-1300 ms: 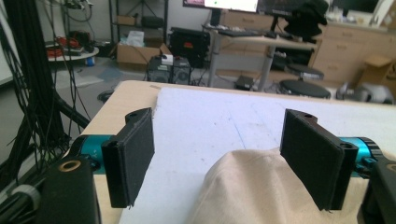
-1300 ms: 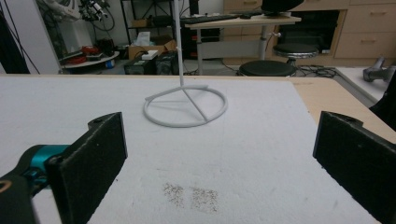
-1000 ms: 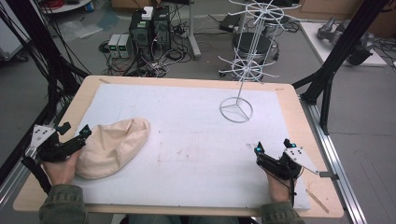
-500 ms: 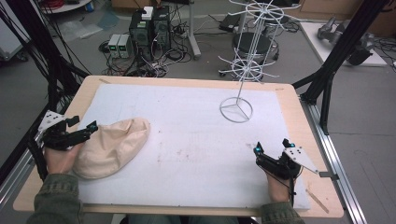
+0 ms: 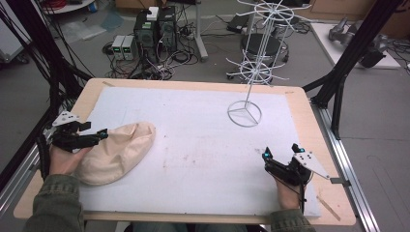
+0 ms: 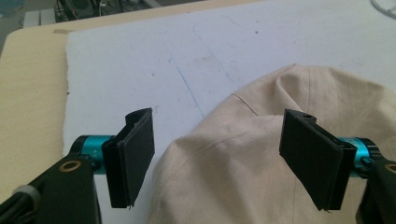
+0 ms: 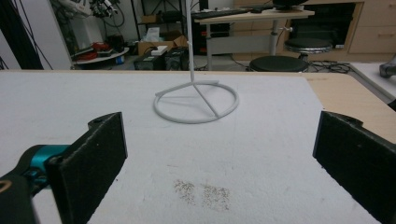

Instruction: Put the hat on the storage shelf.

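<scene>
The cloth bag (image 5: 116,152) lies at the left of the high view on the white mat (image 5: 203,145), ungripped. The left gripper (image 6: 219,161) hangs spread above its edge; the right gripper (image 7: 219,158) rests spread at lower right. The wire rack (image 5: 251,63) looks untouched, so probably everything remains.

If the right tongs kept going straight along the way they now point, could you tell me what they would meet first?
Probably the ring base of the white wire stand, straight ahead of the open right tongs; only bare white mat lies between, though depth is uncertain.

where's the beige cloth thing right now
The beige cloth lies on the white mat's left side in the high view, under the open left gripper, far from the wire stand.
</scene>
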